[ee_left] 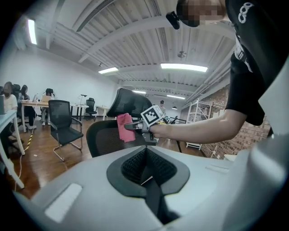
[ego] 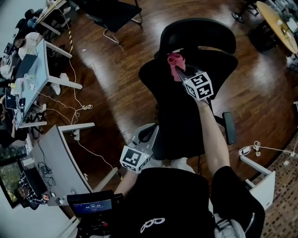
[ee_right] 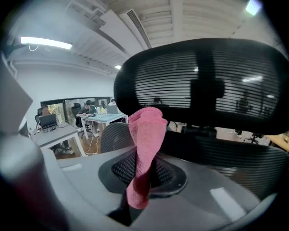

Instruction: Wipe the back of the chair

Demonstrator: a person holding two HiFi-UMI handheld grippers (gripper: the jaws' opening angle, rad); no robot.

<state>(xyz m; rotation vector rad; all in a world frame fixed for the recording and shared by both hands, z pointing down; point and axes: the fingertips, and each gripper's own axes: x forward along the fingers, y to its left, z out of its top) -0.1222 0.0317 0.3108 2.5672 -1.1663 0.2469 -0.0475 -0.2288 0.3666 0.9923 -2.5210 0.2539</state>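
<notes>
The right gripper (ego: 180, 70) has its jaws clenched on one pink cloth (ego: 175, 61). The cloth bunches up out of them at the top of the backrest (ego: 184, 109) of the black mesh office chair (ego: 209, 60), just below the headrest (ego: 198, 35) at 12 o'clock. I cannot tell whether the cloth actually presses on the mesh. The person's bare forearm (ego: 212, 135) runs down over the backrest toward 5 o'clock, beside the one visible armrest (ego: 229, 128). The left gripper (ego: 145, 135) hangs at 7 o'clock of the backrest, close to the person's black shirt (ego: 163, 200), its jaws closed together on nothing. A second, spare black chair (ego: 114, 14) stands on the wooden floor (ego: 121, 79) at 11 o'clock, well apart. Two desks lie out at 9 o'clock: a cluttered one (ego: 35, 76) farther off and a grey one (ego: 58, 158) nearer, with white cables (ego: 74, 108) trailing over the floor between them. A lit screen (ego: 91, 205) sits at 7 o'clock. At 2 o'clock is a round wooden table (ego: 278, 23), and at 4 o'clock a coil of white cable (ego: 253, 149) beside a white desk leg (ego: 260, 174).
</notes>
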